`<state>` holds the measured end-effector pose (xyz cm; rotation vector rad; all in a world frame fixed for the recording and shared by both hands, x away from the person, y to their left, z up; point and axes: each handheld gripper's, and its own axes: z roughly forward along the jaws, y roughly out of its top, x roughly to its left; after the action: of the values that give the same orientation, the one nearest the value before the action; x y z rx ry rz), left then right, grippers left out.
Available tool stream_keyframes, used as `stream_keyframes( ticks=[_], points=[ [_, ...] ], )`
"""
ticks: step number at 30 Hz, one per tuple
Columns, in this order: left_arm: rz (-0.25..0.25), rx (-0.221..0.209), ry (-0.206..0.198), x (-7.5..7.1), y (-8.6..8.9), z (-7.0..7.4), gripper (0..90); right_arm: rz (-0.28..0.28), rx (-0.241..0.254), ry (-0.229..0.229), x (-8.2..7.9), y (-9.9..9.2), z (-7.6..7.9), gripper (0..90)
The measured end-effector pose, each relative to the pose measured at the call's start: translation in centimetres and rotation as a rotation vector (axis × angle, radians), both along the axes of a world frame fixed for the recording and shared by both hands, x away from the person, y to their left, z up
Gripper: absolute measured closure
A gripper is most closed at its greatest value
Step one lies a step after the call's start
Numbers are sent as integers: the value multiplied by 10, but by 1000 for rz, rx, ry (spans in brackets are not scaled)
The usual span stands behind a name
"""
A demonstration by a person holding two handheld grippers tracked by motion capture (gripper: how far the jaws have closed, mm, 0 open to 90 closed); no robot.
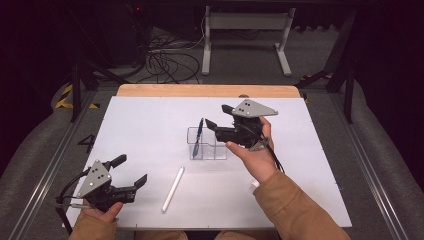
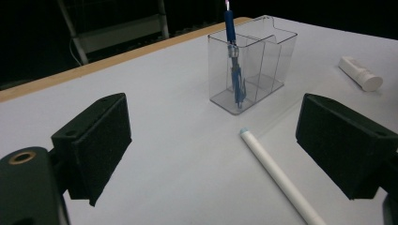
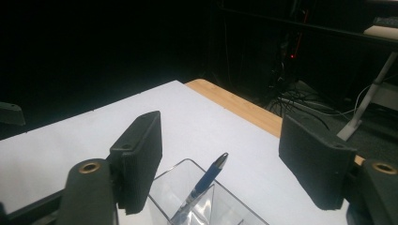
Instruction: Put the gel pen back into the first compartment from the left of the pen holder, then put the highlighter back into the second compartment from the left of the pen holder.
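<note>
Blue pen (image 1: 198,135) upright in clear holder (image 1: 207,144); right gripper (image 1: 218,116) fingers open, empty, above holder; left gripper (image 1: 131,170) fingers open, empty, well apart; white pen (image 1: 173,189) near holder.

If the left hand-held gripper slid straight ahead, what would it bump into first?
Probably the white pen lying on the table: it sits just ahead between the open jaws of the left hand-held gripper. The clear organizer stands farther beyond.

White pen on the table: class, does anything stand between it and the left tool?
Nothing visible does. The white pen lies on bare table just ahead of the open left tool; the clear holder stands farther off.
</note>
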<state>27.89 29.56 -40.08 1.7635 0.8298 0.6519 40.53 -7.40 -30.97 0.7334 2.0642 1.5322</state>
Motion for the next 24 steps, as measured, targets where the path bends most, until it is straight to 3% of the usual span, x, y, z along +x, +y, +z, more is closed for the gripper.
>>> stream_keyframes(
  ticks=[7,14,17,21,24],
  points=[
    [8,7,27,4,-5,2,102,-11,-19,-21,-9,-24,3,275],
    [-19,50,52,9,-12,7,101,-36,-14,-23,-17,-50,1,267],
    [-16,56,83,12,-16,9,101,-48,-20,-31,-21,-58,-1,266],
    [-4,113,131,16,-19,11,125,-71,-29,-26,-26,-69,-7,266],
    [-7,120,156,19,-23,12,128,-80,-28,-28,-29,-76,-10,265]
  ],
)
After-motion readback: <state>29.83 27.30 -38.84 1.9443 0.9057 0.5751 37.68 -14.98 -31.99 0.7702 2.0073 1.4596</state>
